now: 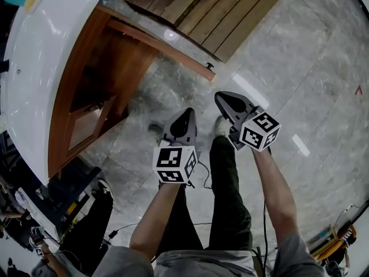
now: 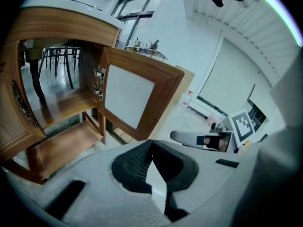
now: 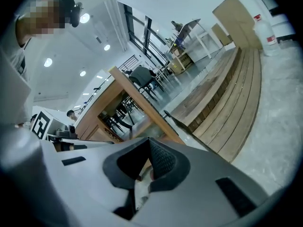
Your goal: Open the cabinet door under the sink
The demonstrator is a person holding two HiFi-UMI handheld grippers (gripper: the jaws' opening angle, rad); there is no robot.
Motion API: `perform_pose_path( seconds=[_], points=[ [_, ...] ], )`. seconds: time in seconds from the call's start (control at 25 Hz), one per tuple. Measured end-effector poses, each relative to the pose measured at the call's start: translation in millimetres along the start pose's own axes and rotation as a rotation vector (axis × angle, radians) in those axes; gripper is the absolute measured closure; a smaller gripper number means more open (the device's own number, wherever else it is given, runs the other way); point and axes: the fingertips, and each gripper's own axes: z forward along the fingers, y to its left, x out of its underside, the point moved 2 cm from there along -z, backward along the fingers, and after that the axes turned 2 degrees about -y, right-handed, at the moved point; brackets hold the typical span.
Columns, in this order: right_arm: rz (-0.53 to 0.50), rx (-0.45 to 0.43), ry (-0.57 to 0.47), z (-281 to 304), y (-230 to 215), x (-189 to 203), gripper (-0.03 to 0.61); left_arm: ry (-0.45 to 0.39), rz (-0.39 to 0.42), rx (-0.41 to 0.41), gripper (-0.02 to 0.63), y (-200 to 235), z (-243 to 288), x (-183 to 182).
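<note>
The wooden cabinet point(image 1: 86, 91) under the white sink top point(image 1: 40, 51) stands with its door point(image 1: 161, 44) swung wide open, a small dark knob point(image 1: 210, 66) at its free end. In the left gripper view the door point(image 2: 135, 96) shows its pale inner panel, with the shelves point(image 2: 61, 103) bare behind it. My left gripper point(image 1: 187, 113) hangs shut over the floor, well short of the door. My right gripper point(image 1: 222, 98) is also shut, below the knob and apart from it. Nothing is between either pair of jaws point(image 2: 151, 143) point(image 3: 149, 142).
A slatted wooden platform point(image 1: 213, 10) lies on the marble floor behind the door. My own legs and shoes point(image 1: 222, 126) are right under the grippers. Another person's leg and shoe point(image 1: 102, 188) stand at the lower left, with cables and gear point(image 1: 331, 244) along the bottom edges.
</note>
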Motion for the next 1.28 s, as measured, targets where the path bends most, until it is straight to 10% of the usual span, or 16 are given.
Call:
perform_pose_path(
  seconds=[0.68, 1.28],
  points=[
    [0.072, 0.020, -0.231, -43.5, 134.1, -118.7, 0.569, -0.148, 0.078, 0.033, 0.606, -25.3, -105.0, -139.0],
    [-0.105, -0.049, -0.370, -75.5, 298.2, -244.6, 0.569, -0.330, 0.154, 0.066, 0.605, -61.5, -250.2, -262.4]
  ],
)
